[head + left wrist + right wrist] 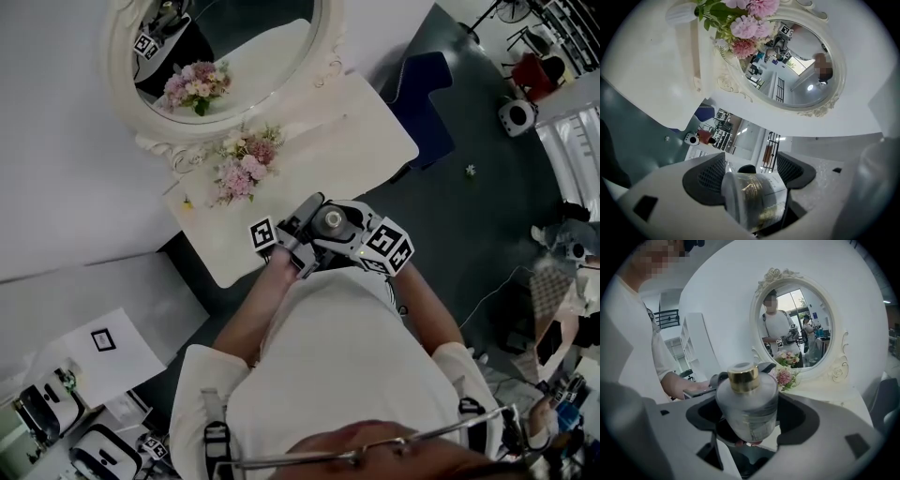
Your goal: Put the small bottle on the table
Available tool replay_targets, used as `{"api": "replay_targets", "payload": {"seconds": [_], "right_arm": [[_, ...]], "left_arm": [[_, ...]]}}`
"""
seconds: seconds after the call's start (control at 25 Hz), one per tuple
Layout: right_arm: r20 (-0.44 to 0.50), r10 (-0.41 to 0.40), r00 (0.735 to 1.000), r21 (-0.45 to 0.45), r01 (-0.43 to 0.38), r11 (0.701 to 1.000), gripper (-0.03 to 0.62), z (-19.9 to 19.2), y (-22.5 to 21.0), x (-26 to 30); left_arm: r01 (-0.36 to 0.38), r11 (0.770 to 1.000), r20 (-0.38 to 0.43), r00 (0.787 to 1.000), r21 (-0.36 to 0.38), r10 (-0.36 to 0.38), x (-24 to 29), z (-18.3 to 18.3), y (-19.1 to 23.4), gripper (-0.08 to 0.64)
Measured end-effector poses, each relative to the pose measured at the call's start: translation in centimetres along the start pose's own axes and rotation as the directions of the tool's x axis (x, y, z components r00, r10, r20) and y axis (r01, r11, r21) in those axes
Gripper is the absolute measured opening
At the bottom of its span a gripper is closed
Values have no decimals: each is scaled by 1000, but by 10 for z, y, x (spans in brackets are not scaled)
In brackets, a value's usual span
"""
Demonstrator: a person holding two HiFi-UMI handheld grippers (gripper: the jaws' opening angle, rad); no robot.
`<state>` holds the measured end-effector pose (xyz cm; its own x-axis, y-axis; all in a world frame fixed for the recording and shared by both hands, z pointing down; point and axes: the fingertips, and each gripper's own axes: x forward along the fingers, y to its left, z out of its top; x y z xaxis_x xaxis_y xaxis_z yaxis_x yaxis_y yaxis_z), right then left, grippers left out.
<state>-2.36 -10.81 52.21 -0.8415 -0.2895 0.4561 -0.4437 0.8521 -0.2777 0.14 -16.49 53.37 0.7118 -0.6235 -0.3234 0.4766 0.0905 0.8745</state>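
Note:
The small bottle (330, 221), frosted glass with a gold cap, hangs in the air just off the front edge of the white table (375, 131). Both grippers meet on it. My left gripper (298, 234) comes from the left and my right gripper (358, 240) from the right. In the right gripper view the bottle (747, 404) stands upright between the dark pads (701, 416), cap up, with the left gripper and a hand behind it. The bottle (754, 194) fills the gap between the left gripper's pads (707, 180), lying sideways in that view.
An oval white-framed mirror (127, 84) stands at the table's back against the wall. A pink flower bunch (244, 169) lies in front of it. A blue seat (422, 103) sits on the dark floor to the right. White equipment is at lower left (56, 403).

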Motion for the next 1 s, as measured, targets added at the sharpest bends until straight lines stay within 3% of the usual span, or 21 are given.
{"api": "replay_targets", "payload": {"seconds": [0.32,0.6,0.8,1.0], "right_arm": [[8,20,1000,-11,-20,1000,354,12,-27,6],[-44,128,991,-47,-130,990,351,13,-64,7],[-93,256,962,-84,-264,961,350,17,-91,16],[-159,349,924,-128,-369,920,350,10,-114,20]], "left_arm": [[17,1000,44,999,-7,-16,19,23,-2,334],[27,999,149,988,28,-31,43,49,8,334],[48,997,256,965,61,-62,54,77,14,334],[6,993,358,933,119,-48,58,97,27,334]]}}
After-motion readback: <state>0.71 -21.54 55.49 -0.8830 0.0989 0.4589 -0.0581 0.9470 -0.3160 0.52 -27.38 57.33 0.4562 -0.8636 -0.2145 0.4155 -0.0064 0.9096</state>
